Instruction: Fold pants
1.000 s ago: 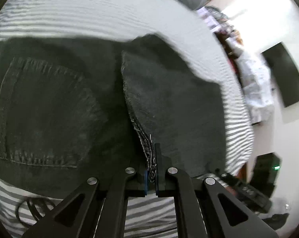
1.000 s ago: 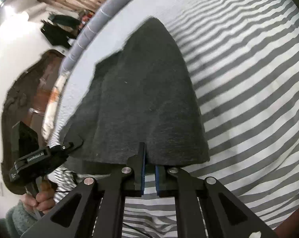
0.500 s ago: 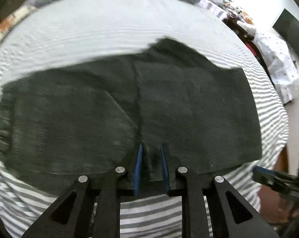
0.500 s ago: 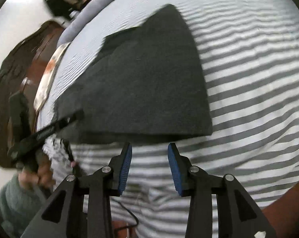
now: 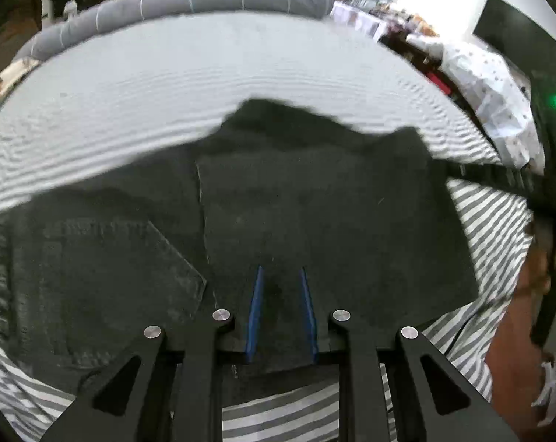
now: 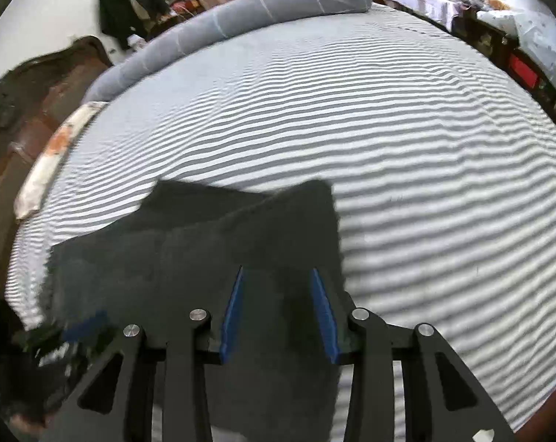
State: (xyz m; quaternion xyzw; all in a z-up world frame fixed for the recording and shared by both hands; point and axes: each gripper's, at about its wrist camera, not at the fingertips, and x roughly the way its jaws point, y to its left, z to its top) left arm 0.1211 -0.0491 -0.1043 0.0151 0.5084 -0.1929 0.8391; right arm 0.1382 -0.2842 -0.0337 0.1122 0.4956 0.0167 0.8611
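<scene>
Dark denim pants lie folded on a striped bed, both tongs released above them.

Nearest, the left gripper [image 5: 281,287] has blue-lined black fingers parted, nothing pinched; the coarse, near-black pants [image 5: 315,213] spread flat beneath and beyond its tips, a stitched back pocket [image 5: 105,269] to the left of the overlapped leg. The right gripper [image 6: 278,294] stands wider apart, also empty, over the pants' right edge; both have just been opening. Beyond, the grey-and-white striped sheet [image 6: 407,129] runs smooth to a rolled grey bolster [image 6: 259,14] at the bed's far edge.
</scene>
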